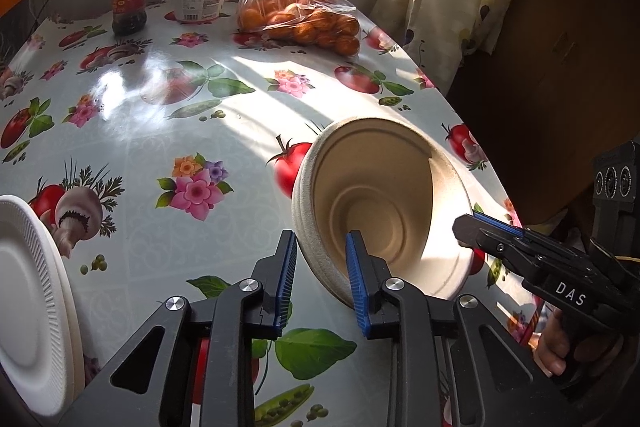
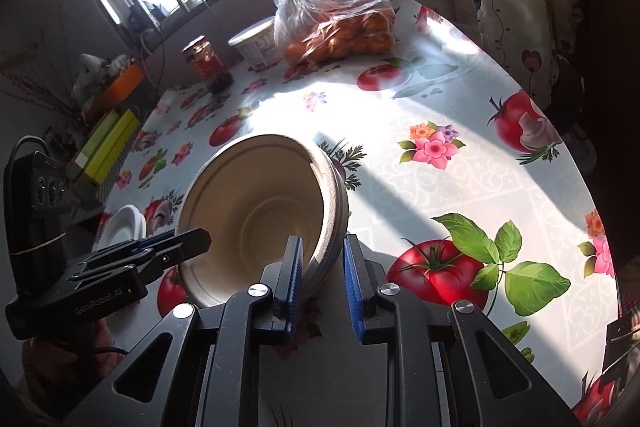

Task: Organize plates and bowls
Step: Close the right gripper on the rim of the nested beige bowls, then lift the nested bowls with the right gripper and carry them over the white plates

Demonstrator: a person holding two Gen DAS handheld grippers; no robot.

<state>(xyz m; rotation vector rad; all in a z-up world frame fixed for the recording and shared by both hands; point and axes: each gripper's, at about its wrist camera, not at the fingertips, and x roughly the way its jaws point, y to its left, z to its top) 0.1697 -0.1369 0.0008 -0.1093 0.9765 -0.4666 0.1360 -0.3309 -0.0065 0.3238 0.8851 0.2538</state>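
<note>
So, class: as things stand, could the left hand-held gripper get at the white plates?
Probably yes, but not straight away. The left hand-held gripper is closed on the bowl rim. The plates sit close on its left, with only bare tablecloth between.

Beige bowls [image 1: 384, 203] sat on white tabletop [image 1: 152, 131] printed with red tomatoes, pink flowers; white ribbed plates [image 1: 28, 307] left of bowls.

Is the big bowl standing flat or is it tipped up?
Tipped up. The bowl leans on its side, its opening facing the cameras, with both grippers' pads on its rim.
</note>
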